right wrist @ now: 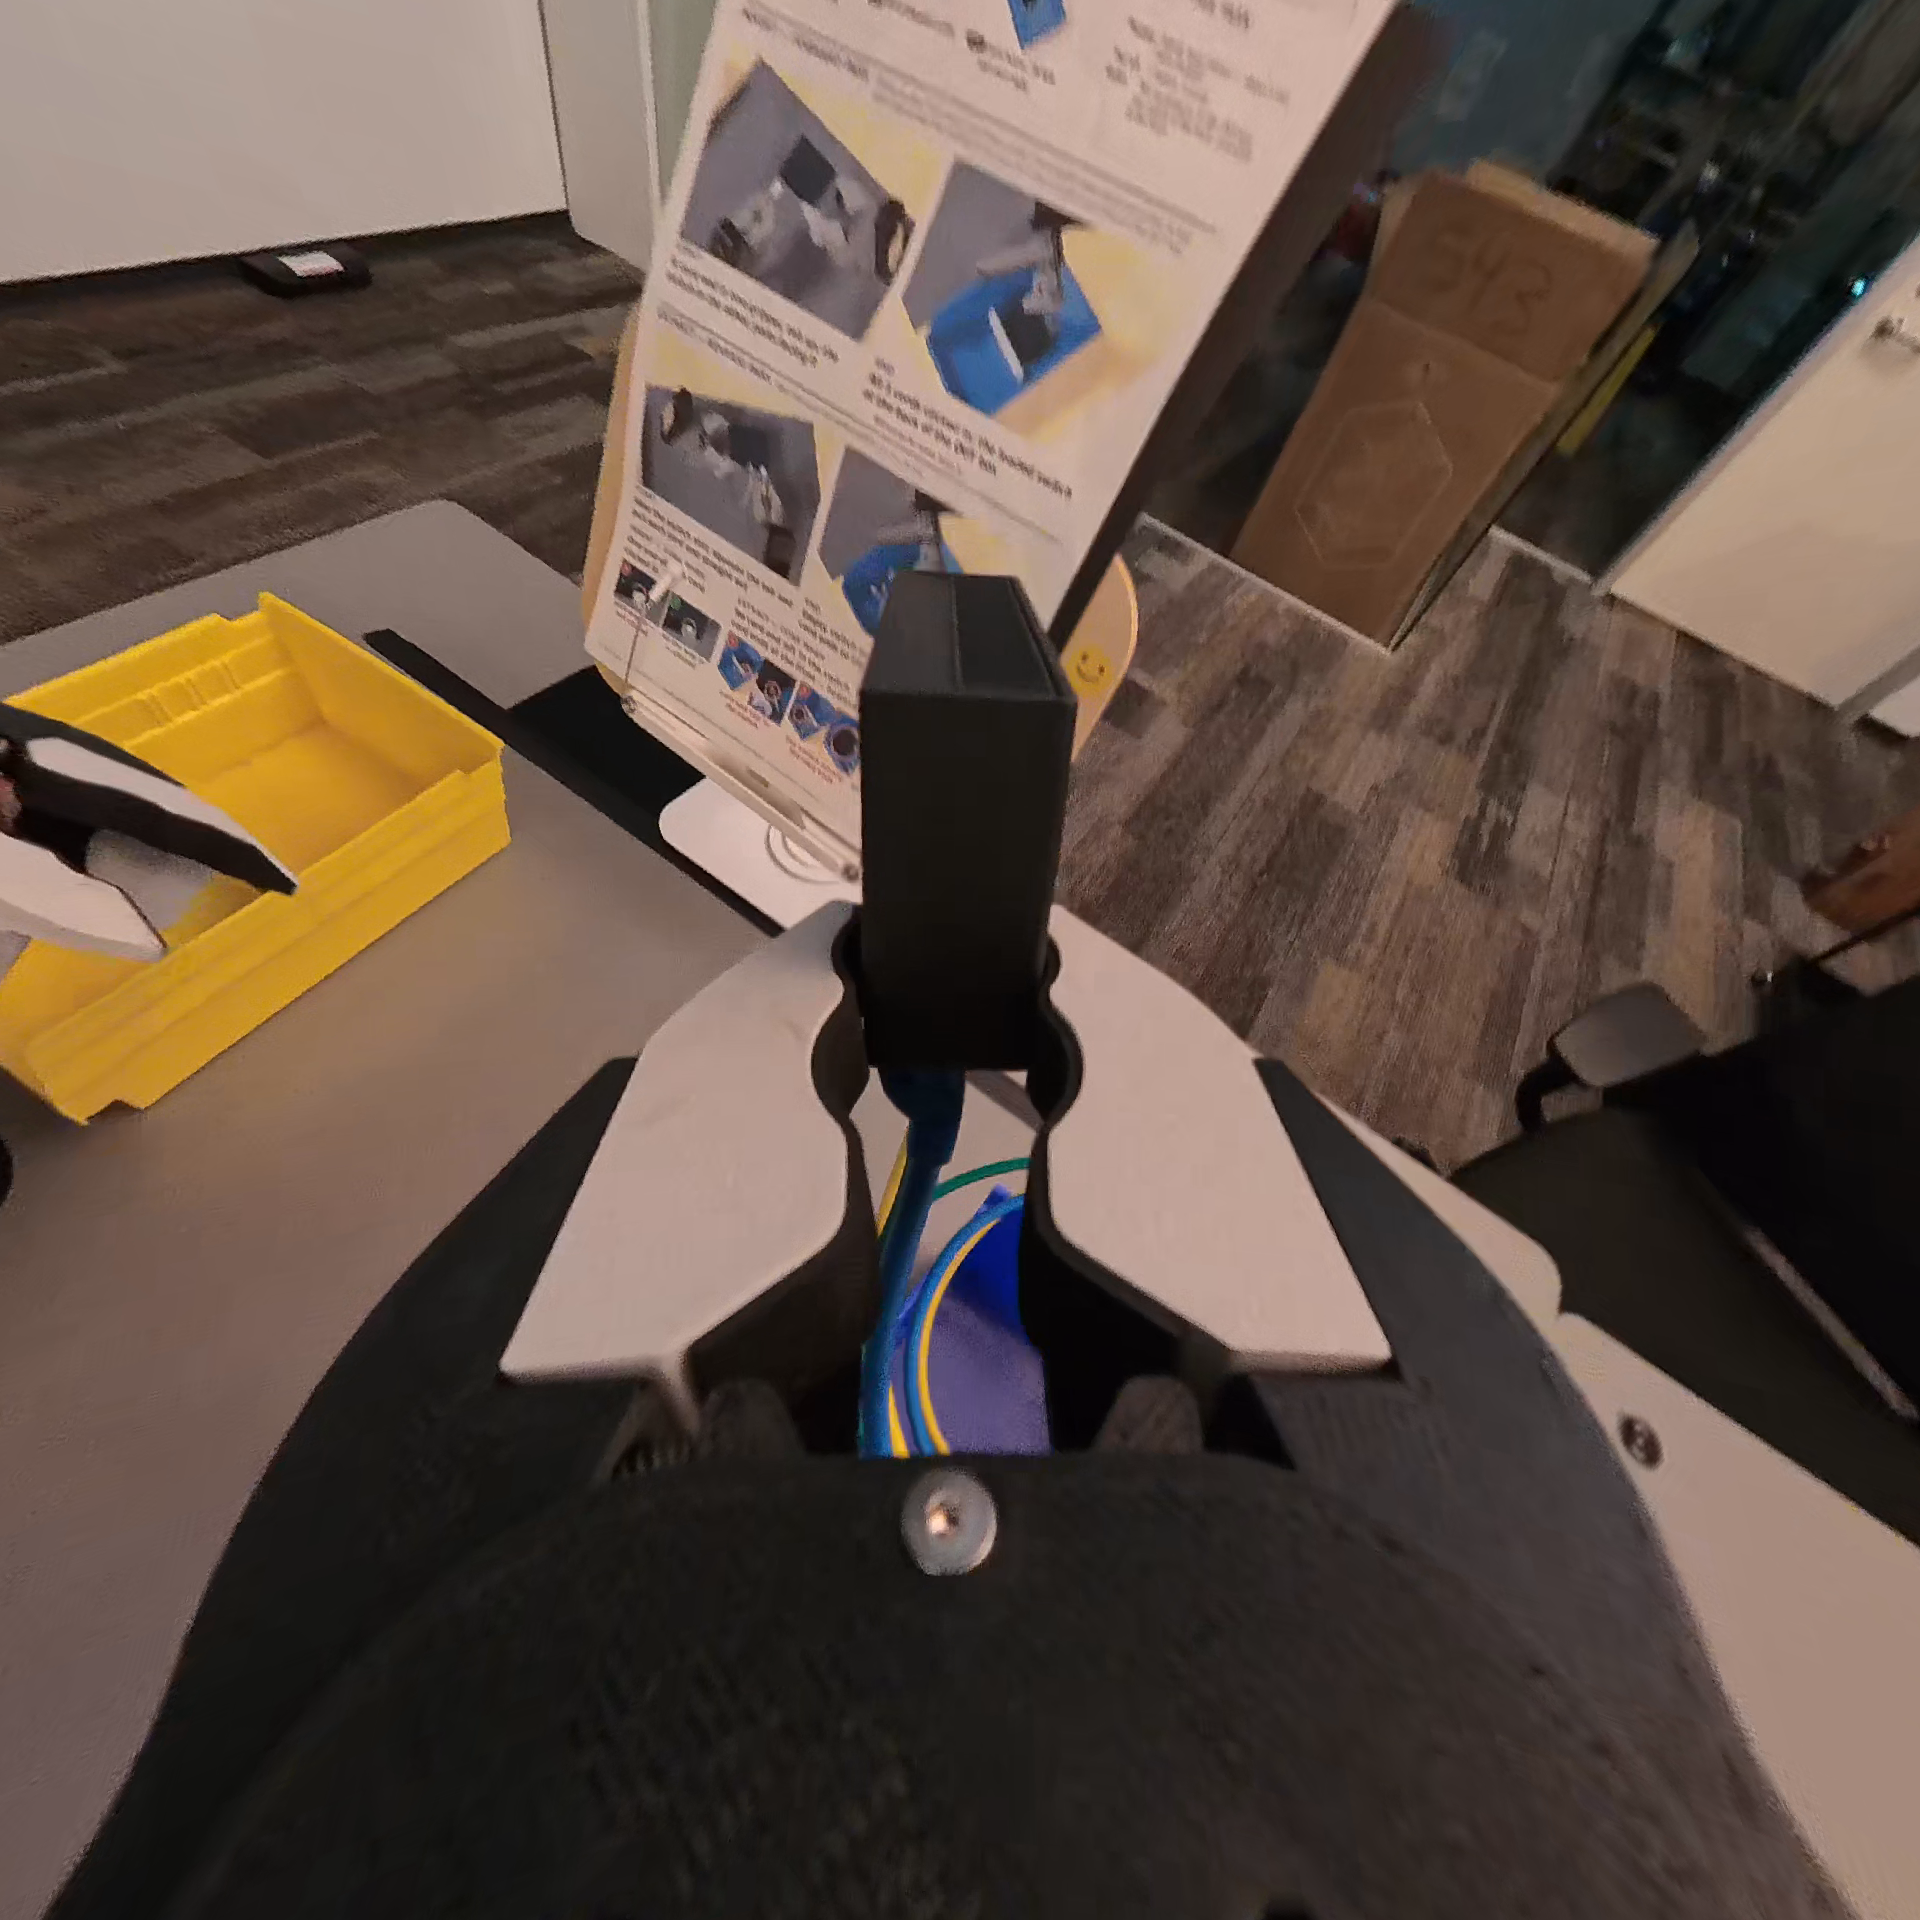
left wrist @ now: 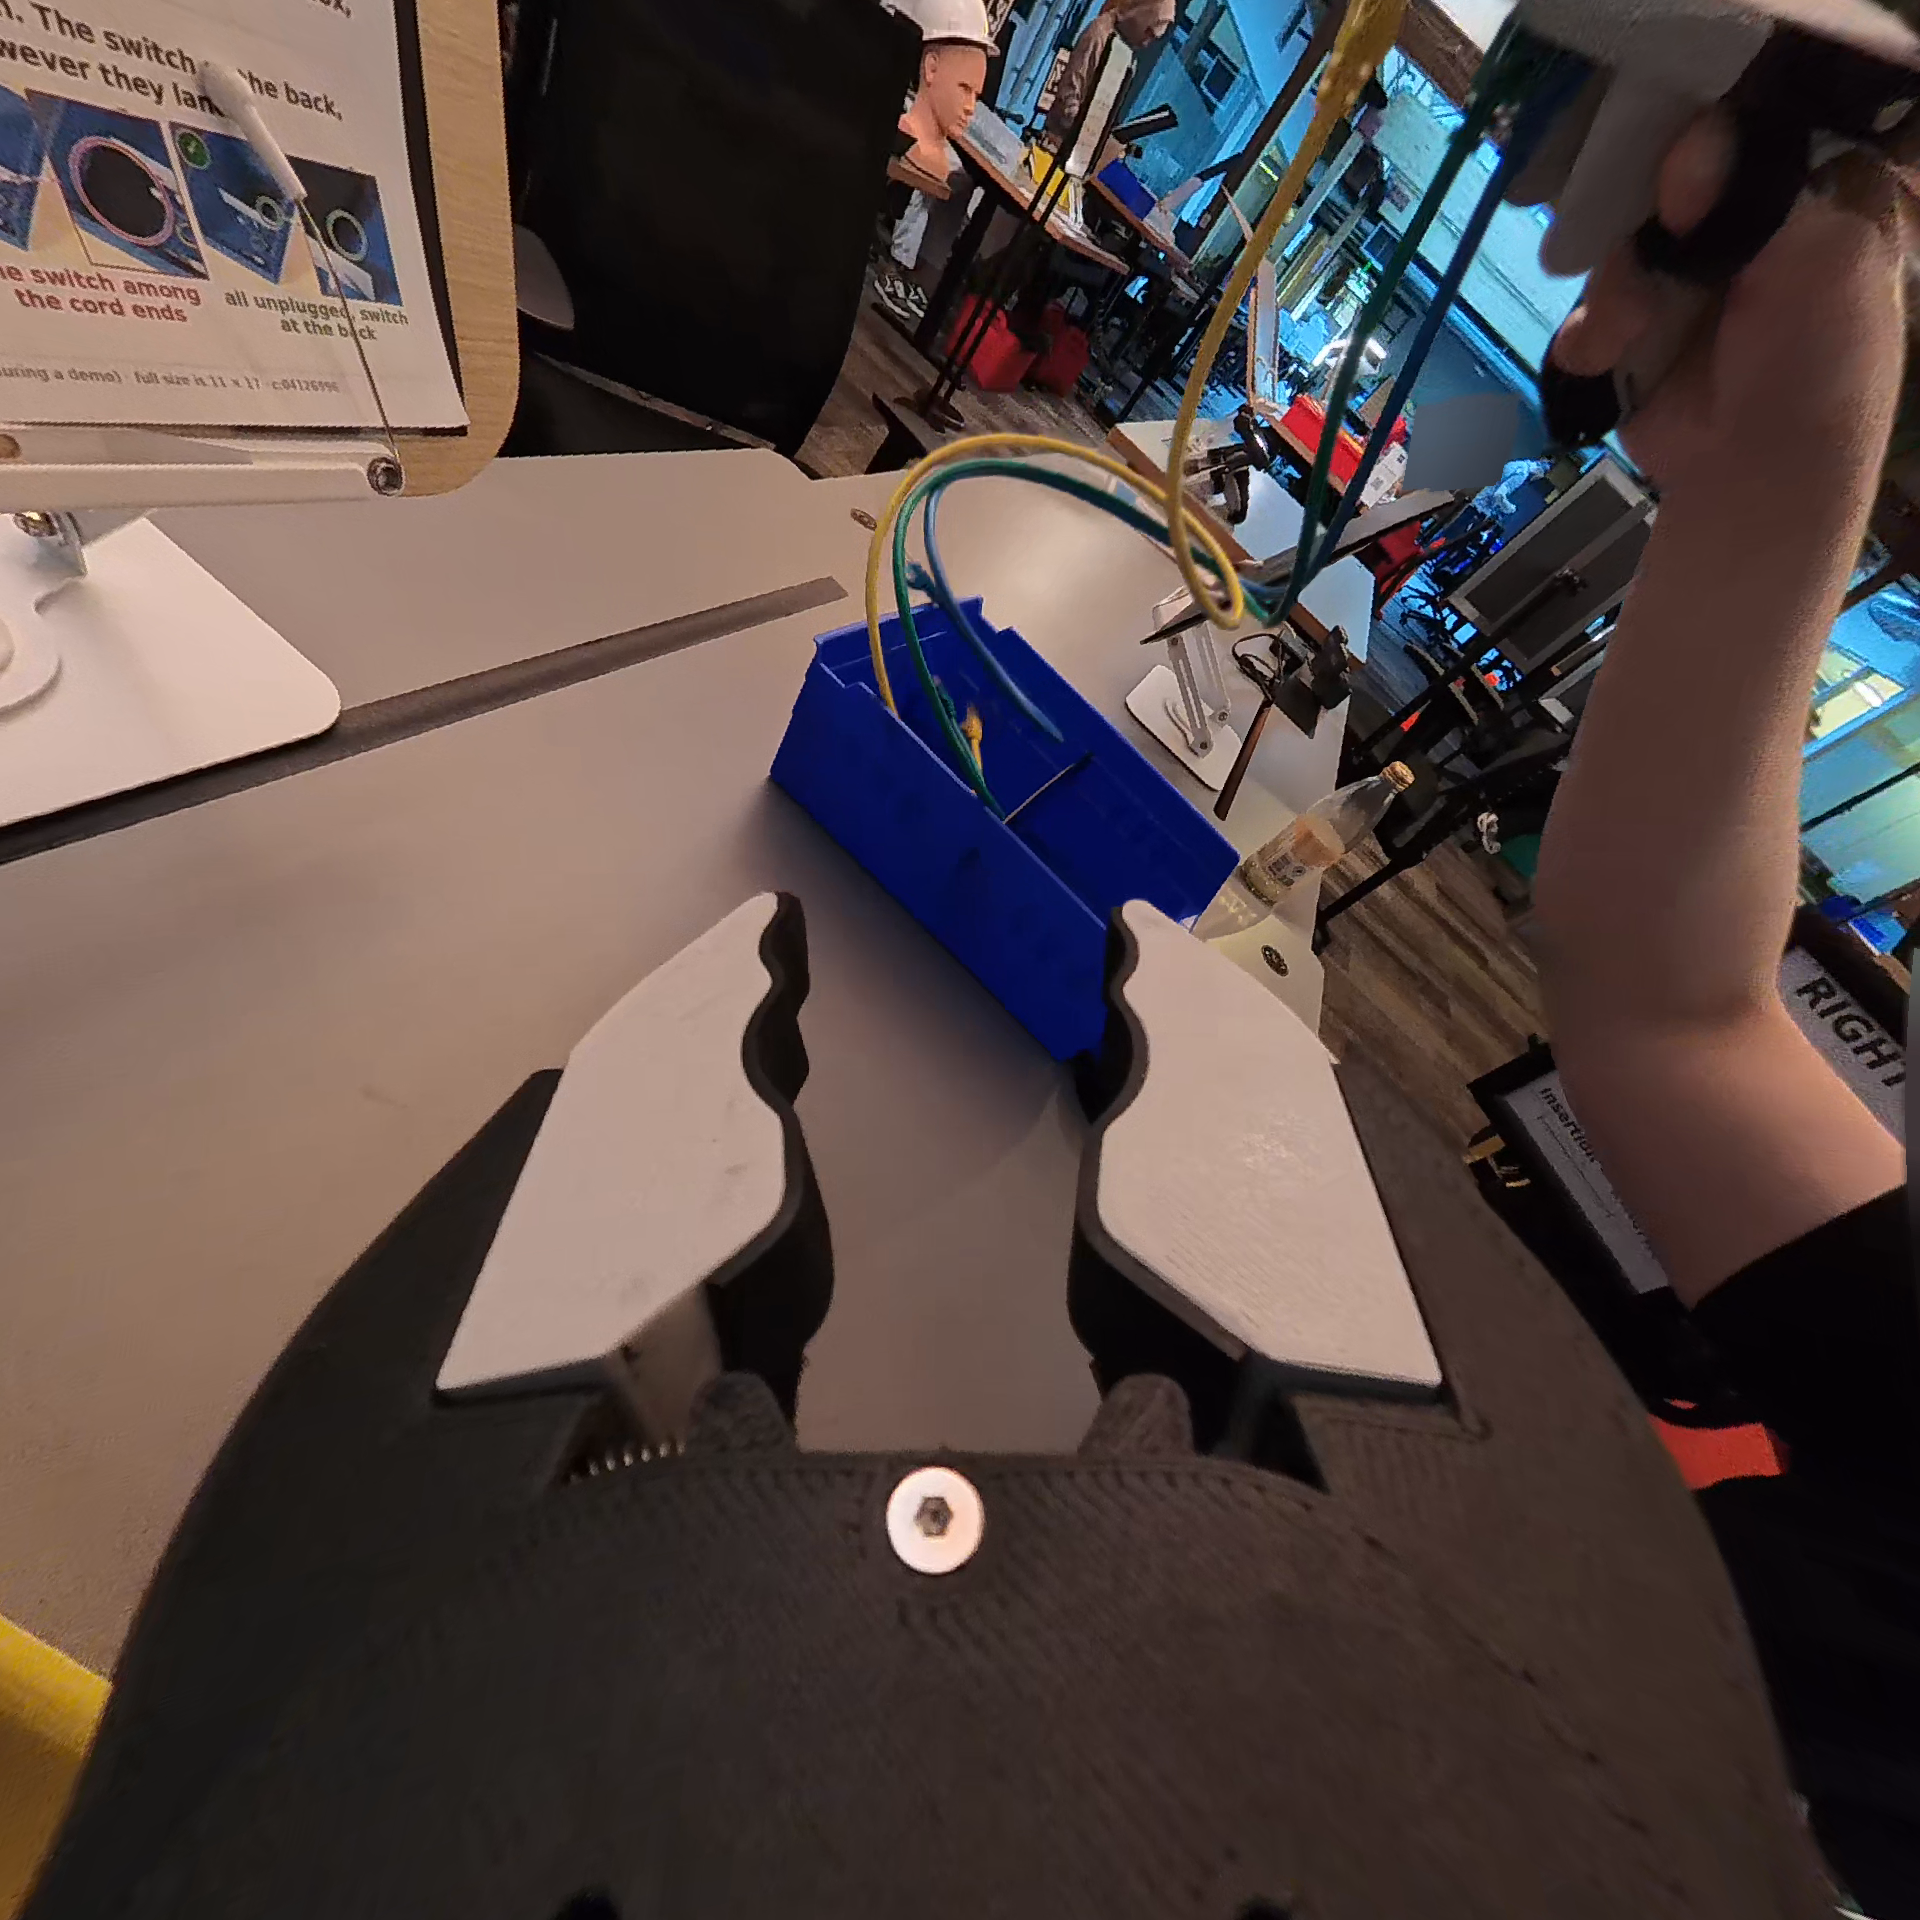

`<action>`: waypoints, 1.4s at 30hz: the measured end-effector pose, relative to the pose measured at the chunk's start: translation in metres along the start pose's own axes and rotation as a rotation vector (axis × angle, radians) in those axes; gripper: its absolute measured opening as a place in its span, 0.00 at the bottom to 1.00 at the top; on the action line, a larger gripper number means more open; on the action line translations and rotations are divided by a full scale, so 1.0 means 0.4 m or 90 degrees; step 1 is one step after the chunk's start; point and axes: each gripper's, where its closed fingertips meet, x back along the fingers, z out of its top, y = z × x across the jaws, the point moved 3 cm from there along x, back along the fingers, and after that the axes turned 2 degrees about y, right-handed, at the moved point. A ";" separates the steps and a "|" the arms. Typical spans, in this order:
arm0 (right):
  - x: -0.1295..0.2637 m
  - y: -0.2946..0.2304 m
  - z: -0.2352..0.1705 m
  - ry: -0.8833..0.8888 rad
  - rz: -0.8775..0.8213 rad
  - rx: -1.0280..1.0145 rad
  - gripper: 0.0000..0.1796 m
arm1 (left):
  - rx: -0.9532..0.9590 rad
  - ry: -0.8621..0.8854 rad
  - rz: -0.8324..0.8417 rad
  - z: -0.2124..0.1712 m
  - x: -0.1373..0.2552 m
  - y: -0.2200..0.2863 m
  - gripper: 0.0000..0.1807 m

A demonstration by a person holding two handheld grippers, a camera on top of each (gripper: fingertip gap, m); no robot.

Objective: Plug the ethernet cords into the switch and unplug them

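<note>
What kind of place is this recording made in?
Probably a robotics lab or demonstration area in an open workshop. An instruction sheet stands on the grey table, parts bins, blue and yellow, sit on it, and workbenches with equipment fill the background.

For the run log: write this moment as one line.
right gripper: shut on switch, raised | cords: hang to blue bin | left gripper: open, empty

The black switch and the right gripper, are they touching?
Touching. The right wrist view shows the right gripper with both fingertips pressed against the sides of the black switch, no gap visible.
</note>
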 end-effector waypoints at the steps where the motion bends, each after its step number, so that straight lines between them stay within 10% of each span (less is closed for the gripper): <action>1: 0.001 0.001 -0.017 -0.006 -0.004 -0.005 0.16 | -0.001 -0.001 -0.001 0.000 0.000 0.001 0.30; 15: 0.090 -0.128 -0.050 0.038 0.008 0.039 0.16 | -0.008 -0.020 -0.009 -0.011 -0.016 0.016 0.29; 29: -0.016 0.060 -0.060 0.015 -0.029 -0.095 0.16 | -0.010 -0.024 -0.020 -0.014 -0.015 0.025 0.29; 42: -0.159 0.153 -0.336 -0.022 0.253 -0.287 0.15 | 0.002 -0.023 -0.015 -0.010 -0.019 -0.001 0.29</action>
